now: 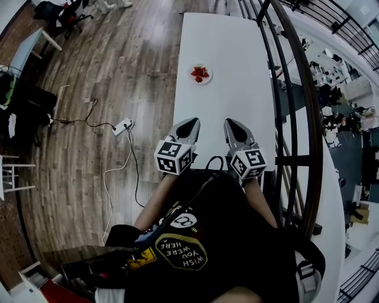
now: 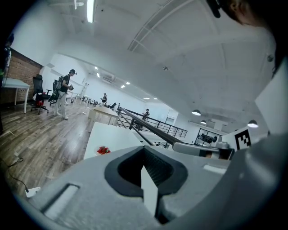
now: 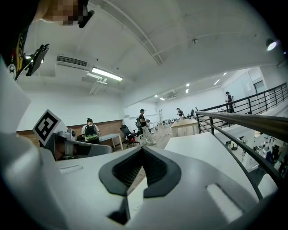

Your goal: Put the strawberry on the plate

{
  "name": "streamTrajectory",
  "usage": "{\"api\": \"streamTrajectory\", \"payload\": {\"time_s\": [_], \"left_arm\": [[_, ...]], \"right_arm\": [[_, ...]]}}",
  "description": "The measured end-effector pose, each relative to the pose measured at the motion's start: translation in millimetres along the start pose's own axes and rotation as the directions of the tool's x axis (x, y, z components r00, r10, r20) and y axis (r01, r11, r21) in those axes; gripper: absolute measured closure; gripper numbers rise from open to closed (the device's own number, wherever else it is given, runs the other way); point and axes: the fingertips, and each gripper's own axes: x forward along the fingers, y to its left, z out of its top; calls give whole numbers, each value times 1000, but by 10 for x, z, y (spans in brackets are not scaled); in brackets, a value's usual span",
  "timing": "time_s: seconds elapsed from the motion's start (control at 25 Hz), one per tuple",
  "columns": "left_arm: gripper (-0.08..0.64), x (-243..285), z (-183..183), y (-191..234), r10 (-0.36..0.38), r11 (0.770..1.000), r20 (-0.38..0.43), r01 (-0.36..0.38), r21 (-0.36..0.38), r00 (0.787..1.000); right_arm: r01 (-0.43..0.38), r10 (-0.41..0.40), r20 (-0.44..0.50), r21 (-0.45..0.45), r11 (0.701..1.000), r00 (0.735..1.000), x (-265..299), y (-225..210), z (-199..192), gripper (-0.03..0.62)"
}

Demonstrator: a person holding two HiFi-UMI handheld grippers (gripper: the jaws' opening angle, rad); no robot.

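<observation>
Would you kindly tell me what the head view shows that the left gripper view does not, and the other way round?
Only the head view: the left gripper and right gripper whole, from above, and the person's dark shirt. Only the left gripper view: ceiling lights, distant people, and that gripper's tongs shut on nothing. Both: the white table, the plate of strawberries, the railing.
</observation>
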Motion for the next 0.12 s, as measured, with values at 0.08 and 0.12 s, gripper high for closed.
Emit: {"api": "streamTrajectory", "payload": {"time_s": [0.08, 0.12], "left_arm": [[557, -8, -8, 5, 2, 1000, 1, -2, 1, 1000], [557, -11, -14, 9, 4, 1000, 2, -4, 1, 1000]], "right_arm": [[0, 0, -9, 1, 1000, 1000, 0, -2, -36, 589], [1, -1, -14, 2, 1000, 1000, 1, -4, -56, 589]]}}
